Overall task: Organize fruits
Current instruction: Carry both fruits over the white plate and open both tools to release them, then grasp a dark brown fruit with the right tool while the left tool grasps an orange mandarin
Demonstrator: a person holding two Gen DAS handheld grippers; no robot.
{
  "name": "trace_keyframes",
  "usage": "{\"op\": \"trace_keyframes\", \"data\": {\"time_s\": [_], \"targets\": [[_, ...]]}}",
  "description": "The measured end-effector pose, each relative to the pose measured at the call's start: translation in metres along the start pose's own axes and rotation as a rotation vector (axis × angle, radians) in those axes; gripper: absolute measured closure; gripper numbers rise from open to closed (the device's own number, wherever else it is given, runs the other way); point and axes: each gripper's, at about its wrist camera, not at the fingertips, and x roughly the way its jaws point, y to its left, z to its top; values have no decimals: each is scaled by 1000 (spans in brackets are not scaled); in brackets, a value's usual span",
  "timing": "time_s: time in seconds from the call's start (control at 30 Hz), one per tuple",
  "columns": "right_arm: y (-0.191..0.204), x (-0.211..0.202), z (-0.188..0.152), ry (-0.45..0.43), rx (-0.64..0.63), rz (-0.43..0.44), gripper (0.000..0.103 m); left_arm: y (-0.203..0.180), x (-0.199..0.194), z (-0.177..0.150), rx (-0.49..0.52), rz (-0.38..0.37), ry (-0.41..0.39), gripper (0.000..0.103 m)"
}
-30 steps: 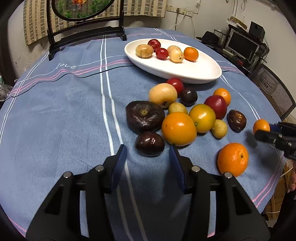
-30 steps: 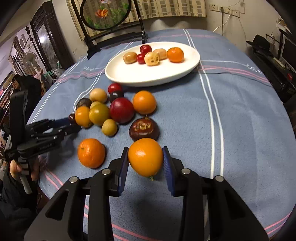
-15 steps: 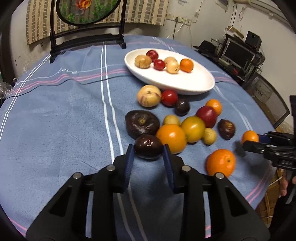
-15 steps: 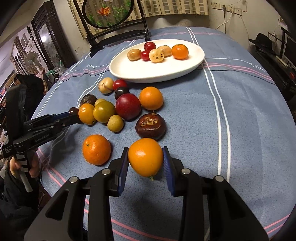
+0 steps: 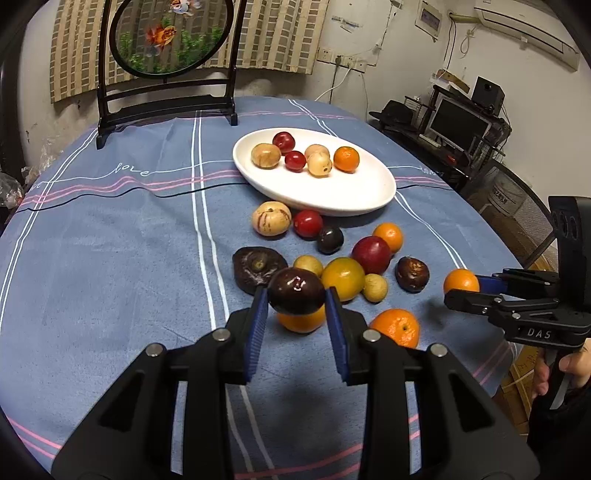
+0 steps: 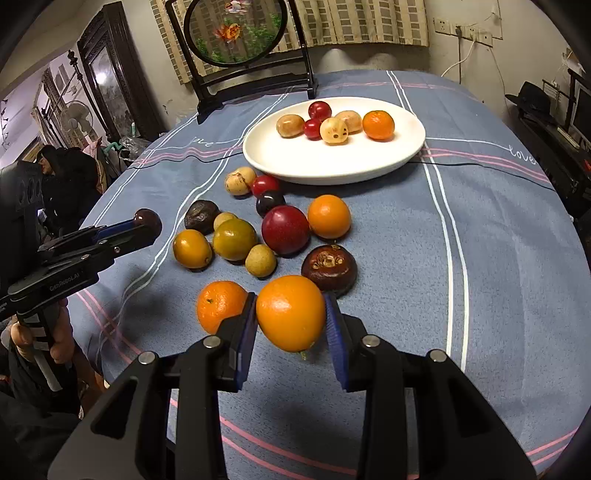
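Left hand-held gripper (image 5: 296,295) clamped on dark plum (image 5: 296,290) — raised above tabletop (image 5: 110,258) centre, right hand-held gripper (image 6: 290,314) clamped on orange (image 6: 290,313) — near front edge, white plate (image 5: 351,195) toward far edge.

Orange (image 6: 290,312) between right tool (image 6: 291,332) pads

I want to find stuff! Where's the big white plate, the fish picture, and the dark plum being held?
white plate (image 5: 354,192), left wrist view, bare front part.
fish picture (image 6: 236,31), right wrist view, orange fish.
dark plum (image 5: 296,291), left wrist view, shiny middle.
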Motion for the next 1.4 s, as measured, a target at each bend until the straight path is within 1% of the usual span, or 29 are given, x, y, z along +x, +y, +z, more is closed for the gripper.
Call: {"op": "trace_keyframes", "data": {"time_s": [0.27,0.43,0.53,0.63,0.7,0.77,0.8,0.87,0.97,1.07,1.1,1.13,1.17,1.2,1.33,1.4], "targets": [[0,0,9,-1,-10,1,67,2,7,9,-3,-4,13,71],[-5,6,33,6,-26,6,67,4,14,29,4,4,12,71],[-10,12,56,8,-43,-6,67,4,25,53,28,4,14,71],[-12,18,94,-24,-90,-29,67,7,48,88,46,0,36,71],[-17,32,127,-40,-103,-41,67,9,67,114,52,-9,52,71],[-24,50,149,-25,-103,-54,67,12,96,138,60,-6,82,71],[-30,67,161,-5,-107,-73,67,14,107,144,54,-5,97,70],[-42,98,175,41,-98,-110,67,20,142,157,27,-7,156,70],[-57,128,182,96,-76,-127,67,24,174,166,9,-5,204,70],[-62,135,184,98,-77,-133,67,24,189,169,14,-2,222,70],[-62,136,185,95,-86,-138,66,24,191,169,13,5,223,68],[-61,138,186,95,-96,-145,63,25,192,170,10,7,226,62],[-60,138,187,90,-106,-163,51,26,193,172,4,5,231,42],[-59,135,188,74,-113,-187,41,27,188,174,-14,1,221,35],[-51,108,187,28,-127,-200,41,30,156,177,-23,7,155,35],[-50,87,178,8,-124,-211,40,33,134,168,-34,7,122,32]]}}
